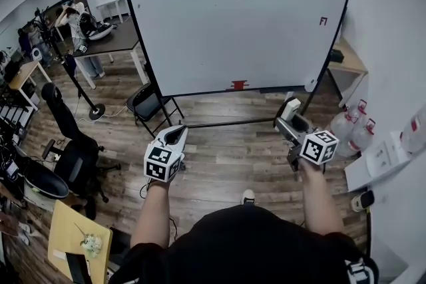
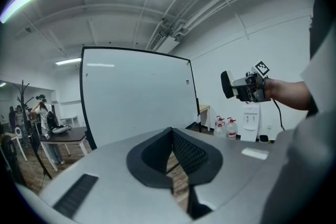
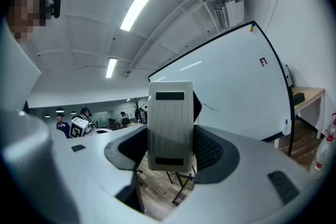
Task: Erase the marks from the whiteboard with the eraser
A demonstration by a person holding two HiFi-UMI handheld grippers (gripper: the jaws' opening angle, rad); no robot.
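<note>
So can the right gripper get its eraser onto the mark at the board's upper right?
Likely yes, with a step forward: the right gripper holds the eraser, and nothing stands between it and the mark on the whiteboard.

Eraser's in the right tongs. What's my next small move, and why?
Probably lift the right tongs toward the small red mark near the whiteboard's upper right corner: the eraser is clamped but off the board, and that mark is unerased.
</note>
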